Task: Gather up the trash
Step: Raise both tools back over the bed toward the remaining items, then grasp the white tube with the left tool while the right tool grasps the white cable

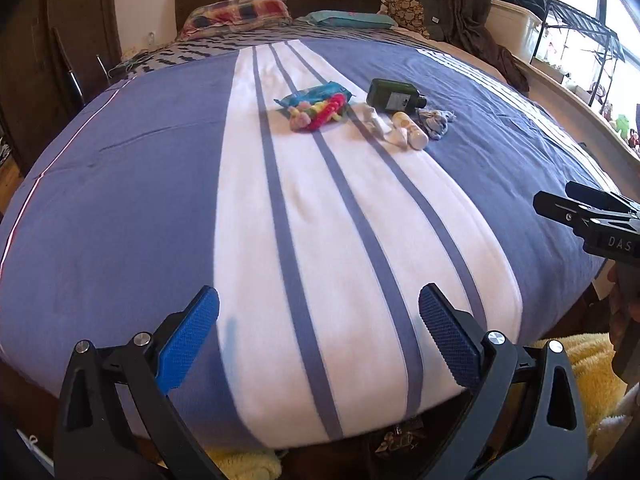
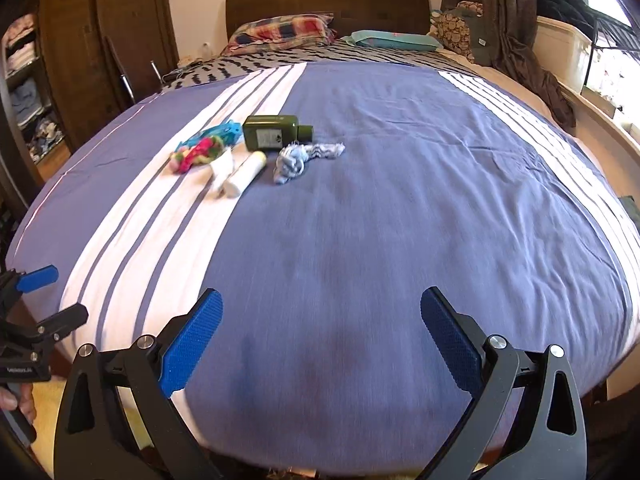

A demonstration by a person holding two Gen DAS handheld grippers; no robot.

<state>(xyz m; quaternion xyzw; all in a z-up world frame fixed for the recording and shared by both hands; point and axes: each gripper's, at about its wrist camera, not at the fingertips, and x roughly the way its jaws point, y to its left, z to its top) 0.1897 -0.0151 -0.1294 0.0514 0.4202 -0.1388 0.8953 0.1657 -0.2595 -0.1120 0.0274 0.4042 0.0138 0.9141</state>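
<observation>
Both released and poised over the bed's [image 2: 400, 208] foot edge, left claw [image 1: 320, 344] and right claw [image 2: 322, 344] spread wide, presumably ready for the trash pile—green bottle [image 2: 272, 133], white tube [image 2: 246, 174], wrapper [image 1: 316, 95]—mid-bed toward the headboard.

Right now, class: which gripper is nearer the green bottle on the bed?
Neither clearly. The left gripper and right gripper both hang open at the foot of the bed, far short of the green bottle. It lies ahead-right of the left, ahead-left of the right.
</observation>
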